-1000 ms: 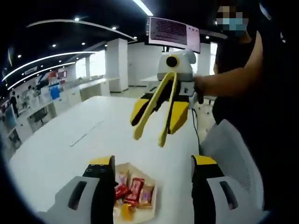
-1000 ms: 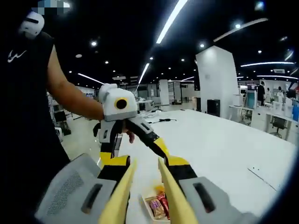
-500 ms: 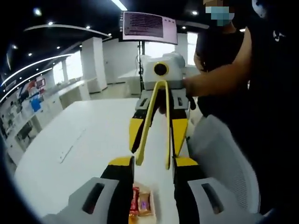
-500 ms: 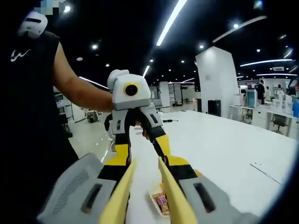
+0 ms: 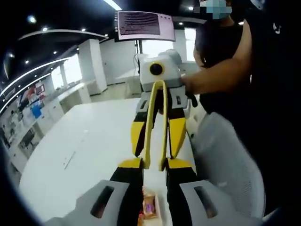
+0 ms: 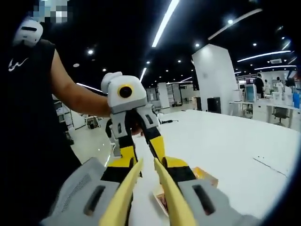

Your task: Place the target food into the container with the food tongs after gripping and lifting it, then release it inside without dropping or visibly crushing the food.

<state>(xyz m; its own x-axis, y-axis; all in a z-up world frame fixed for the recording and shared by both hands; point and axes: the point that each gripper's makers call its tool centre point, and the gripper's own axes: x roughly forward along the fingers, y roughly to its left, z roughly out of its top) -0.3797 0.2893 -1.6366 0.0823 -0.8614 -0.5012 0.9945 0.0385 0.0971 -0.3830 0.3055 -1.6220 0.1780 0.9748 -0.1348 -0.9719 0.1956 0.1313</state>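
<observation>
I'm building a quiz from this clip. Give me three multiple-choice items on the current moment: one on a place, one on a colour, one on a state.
1. Where do the wrapped snacks lie?
A. in a tray on the white table
B. on a chair
C. on the floor

2. What colour are the tongs?
A. red
B. yellow
C. blue

3. What is the right gripper doing?
A. hanging open, empty
B. gripping the tongs
C. clamping a snack

A: a tray rim shows on the table.
B: both arms are yellow.
B: its jaws close around them.
</observation>
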